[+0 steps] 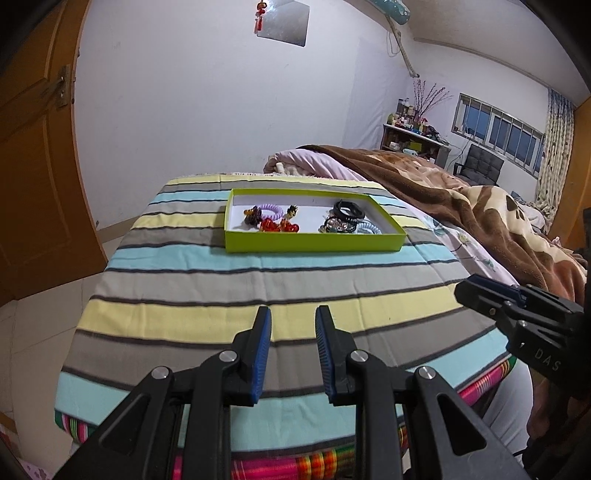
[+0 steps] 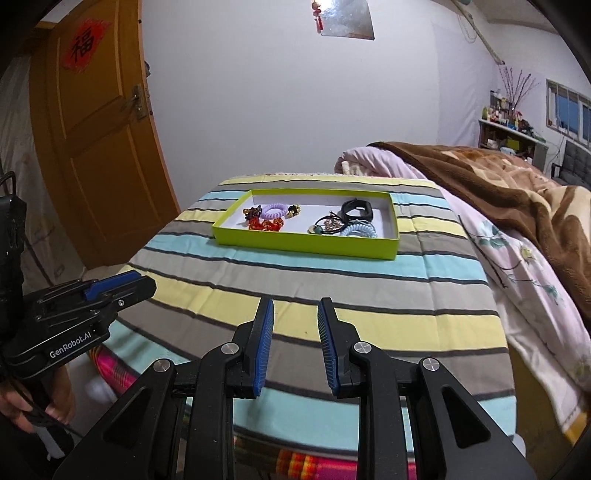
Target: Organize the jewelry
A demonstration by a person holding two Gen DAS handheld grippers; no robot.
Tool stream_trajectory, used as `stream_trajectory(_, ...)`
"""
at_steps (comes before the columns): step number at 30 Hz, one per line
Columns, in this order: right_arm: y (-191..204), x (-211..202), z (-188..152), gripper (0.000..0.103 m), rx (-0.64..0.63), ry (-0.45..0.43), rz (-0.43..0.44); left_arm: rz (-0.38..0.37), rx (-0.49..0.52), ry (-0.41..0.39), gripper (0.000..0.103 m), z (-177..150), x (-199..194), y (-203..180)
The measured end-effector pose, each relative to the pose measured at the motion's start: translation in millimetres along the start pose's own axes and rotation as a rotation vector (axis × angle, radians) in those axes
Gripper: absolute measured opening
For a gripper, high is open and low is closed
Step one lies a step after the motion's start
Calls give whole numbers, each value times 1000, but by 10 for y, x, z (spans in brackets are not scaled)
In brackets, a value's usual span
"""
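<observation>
My feeds are evenly lit by soft indoor light, a bit cool. The window (image 1: 498,133) far right shows dusk blue and adds little. The tray (image 1: 314,244) throws a faint shadow left onto the cloth (image 1: 258,288). The wall panel (image 2: 347,18) glares mildly. Centre is sharp; fisheye bends the door (image 2: 96,129), and the corners vignette black. Jewelry detail is too small for me to resolve.

White walls, a wooden door (image 2: 96,147), a blanket-covered bed (image 1: 461,206) and a far window (image 1: 498,129).
</observation>
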State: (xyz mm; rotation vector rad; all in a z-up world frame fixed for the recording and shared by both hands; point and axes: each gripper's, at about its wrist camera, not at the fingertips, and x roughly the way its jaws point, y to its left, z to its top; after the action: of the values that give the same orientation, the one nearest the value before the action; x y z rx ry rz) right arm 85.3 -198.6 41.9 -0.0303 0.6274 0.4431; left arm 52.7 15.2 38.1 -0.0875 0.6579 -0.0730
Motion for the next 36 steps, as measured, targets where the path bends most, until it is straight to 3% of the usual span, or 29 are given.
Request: stream_trajectory(36, 36, 28, -89, 25, -16, 17, -11, 20, -23, 37, 26, -149, 87, 3)
